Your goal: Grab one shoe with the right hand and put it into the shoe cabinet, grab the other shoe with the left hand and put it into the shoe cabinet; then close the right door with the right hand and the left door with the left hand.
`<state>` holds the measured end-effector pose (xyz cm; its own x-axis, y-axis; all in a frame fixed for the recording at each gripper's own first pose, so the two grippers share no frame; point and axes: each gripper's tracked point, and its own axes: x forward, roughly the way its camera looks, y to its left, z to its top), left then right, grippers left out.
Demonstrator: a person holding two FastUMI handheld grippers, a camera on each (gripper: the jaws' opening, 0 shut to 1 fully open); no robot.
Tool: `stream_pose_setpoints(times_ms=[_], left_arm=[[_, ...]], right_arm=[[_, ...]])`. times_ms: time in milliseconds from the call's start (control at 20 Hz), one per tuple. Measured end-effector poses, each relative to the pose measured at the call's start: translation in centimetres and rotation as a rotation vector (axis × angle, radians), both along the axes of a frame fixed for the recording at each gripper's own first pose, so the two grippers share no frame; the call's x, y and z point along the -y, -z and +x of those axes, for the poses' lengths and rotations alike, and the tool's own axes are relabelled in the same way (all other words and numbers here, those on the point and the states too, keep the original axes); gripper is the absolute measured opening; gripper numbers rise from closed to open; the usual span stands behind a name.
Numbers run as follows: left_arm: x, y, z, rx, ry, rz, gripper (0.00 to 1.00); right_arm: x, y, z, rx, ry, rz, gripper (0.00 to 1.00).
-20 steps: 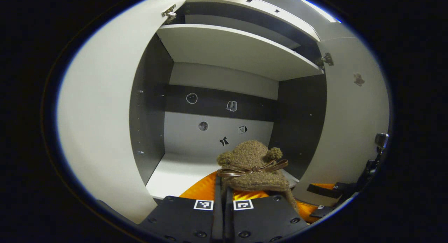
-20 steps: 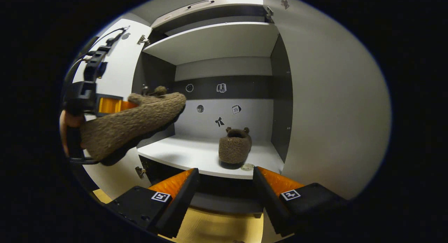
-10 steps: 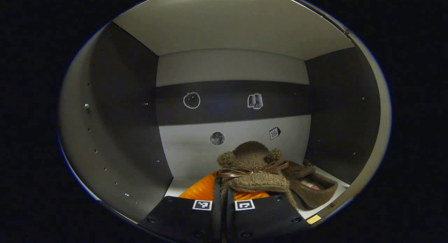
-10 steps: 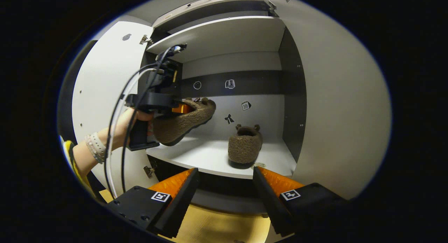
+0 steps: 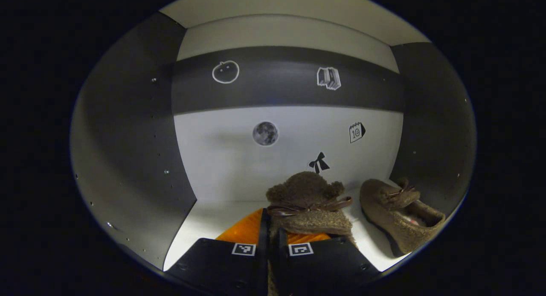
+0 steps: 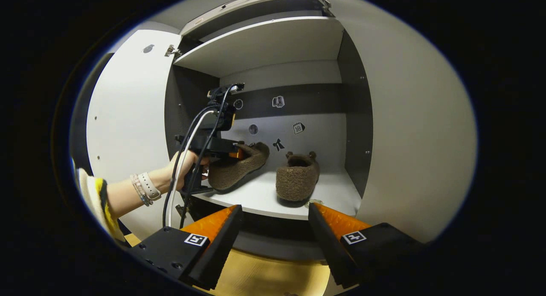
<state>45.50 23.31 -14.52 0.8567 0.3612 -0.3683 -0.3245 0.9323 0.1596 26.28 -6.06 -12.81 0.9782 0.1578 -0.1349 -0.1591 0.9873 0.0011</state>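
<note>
In the left gripper view my left gripper (image 5: 269,227) is shut on a fuzzy brown slipper (image 5: 308,202) with a brown bow, held inside the cabinet just over the white shelf (image 5: 204,227). The second brown slipper (image 5: 399,217) lies on that shelf to its right. In the right gripper view my right gripper (image 6: 275,221) hangs open and empty in front of the cabinet, below the shelf (image 6: 260,193). There the left gripper (image 6: 213,144), in a person's hand, holds its slipper (image 6: 236,168) low over the shelf's left side, beside the resting slipper (image 6: 297,181).
Both white cabinet doors stand open: the left door (image 6: 123,129) and the right door (image 6: 413,129). An upper shelf (image 6: 264,44) roofs the compartment. Small stickers dot the back panel (image 5: 290,151). Cables trail from the left gripper. A yellowish floor (image 6: 268,279) lies below.
The left gripper has carried its slipper deeper into the cabinet and lower, down near the shelf beside the other slipper. My right gripper has stayed open and nearly still.
</note>
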Motion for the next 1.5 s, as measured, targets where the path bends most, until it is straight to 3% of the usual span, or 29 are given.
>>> stream_pose_setpoints(times_ms=[350,550,750,1050,1300,1500], left_arm=[[0.6,-0.1,-1.8,-0.03,0.02,-0.021,0.3],[1.6,-1.8,-4.5,-0.005,0.055,-0.011,0.56],[3.9,-4.1,-8.6,0.061,0.093,-0.029,0.74],[11.3,-11.6,-18.2,0.241,0.21,0.034,0.91],[17.8,-14.8,-28.7,0.321,0.319,0.048,0.93],[20.9,-14.4,-36.4,0.301,0.364,0.019,0.93]], right_arm=[[-0.9,-0.8,0.1,-0.002,-0.022,0.023,0.98],[-1.6,-1.4,0.1,0.011,-0.023,0.03,0.98],[-2.1,-1.8,-0.7,0.017,-0.02,0.016,0.98],[-4.2,-4.9,-3.4,0.072,-0.019,0.022,0.98],[-5.6,-8.2,-8.2,0.116,0.001,0.02,0.98],[-5.3,-12.0,-13.5,0.186,0.041,0.041,0.98]])
